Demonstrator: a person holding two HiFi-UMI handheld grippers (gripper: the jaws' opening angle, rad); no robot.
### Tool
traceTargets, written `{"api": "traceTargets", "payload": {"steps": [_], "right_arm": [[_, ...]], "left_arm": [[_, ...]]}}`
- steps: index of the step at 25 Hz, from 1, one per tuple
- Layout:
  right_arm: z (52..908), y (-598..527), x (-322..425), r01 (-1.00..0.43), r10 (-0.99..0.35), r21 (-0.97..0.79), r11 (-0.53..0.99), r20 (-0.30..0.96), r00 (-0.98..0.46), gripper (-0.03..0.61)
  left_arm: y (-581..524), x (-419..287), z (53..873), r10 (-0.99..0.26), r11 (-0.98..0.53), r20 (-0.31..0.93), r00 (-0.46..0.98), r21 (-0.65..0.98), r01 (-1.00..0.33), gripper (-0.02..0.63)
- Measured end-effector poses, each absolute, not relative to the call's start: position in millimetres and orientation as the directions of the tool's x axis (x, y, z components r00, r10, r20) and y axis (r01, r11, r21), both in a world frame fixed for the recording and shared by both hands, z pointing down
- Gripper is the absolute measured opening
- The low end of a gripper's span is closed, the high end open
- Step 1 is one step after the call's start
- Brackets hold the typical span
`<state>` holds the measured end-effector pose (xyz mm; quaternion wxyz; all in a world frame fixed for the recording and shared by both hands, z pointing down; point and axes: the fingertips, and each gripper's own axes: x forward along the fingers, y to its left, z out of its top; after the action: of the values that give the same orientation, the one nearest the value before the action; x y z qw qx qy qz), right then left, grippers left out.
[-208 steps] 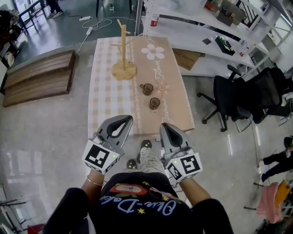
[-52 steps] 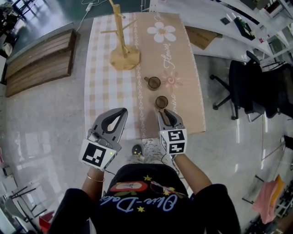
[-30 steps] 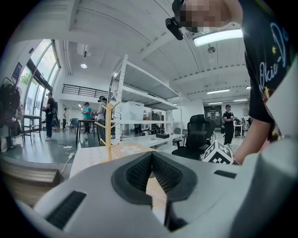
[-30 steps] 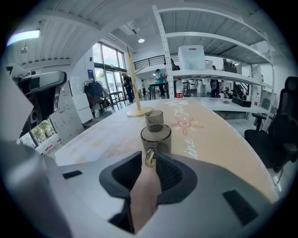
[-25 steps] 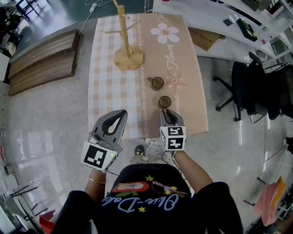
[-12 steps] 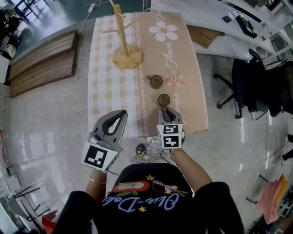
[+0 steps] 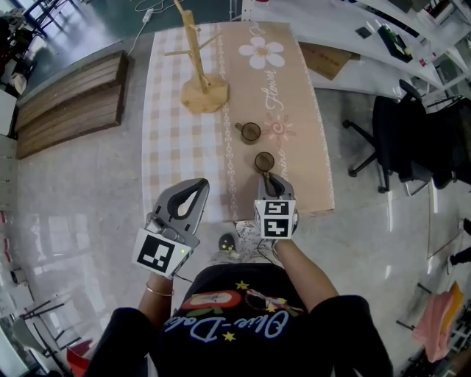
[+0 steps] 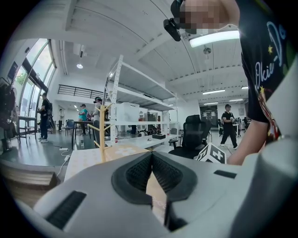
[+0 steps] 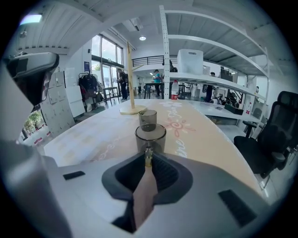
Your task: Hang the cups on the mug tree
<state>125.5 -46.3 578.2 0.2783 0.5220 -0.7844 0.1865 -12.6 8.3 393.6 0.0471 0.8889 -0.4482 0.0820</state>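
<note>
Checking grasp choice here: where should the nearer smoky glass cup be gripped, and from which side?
By the smoky glass cup's thin handle, which points toward the near table edge. Come from that side, as the right gripper does, jaws shut on the handle.

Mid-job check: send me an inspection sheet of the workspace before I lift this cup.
Surface: table with patterned cloth.
Job's things: mug tree upright at far end, no cups hung; far cup and near cup upright.
Clutter: nothing seen.
Tongs: right tongs shut on near cup's handle; left tongs shut, empty.
Cables: white cable on floor beyond table.
Surroundings: wooden pallet left, office chair right.
</note>
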Motion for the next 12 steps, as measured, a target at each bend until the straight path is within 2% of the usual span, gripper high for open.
{"api": "traceTargets", "payload": {"steps": [12], "right_arm": [[565,-50,137,-0.916,-0.749,0.025,0.400,0.586,-0.311,0.049]], "left_arm": [[12,-15,395,-0.795,-0.586,0.197,0.574,-0.003,-0.810,0.008]]}}
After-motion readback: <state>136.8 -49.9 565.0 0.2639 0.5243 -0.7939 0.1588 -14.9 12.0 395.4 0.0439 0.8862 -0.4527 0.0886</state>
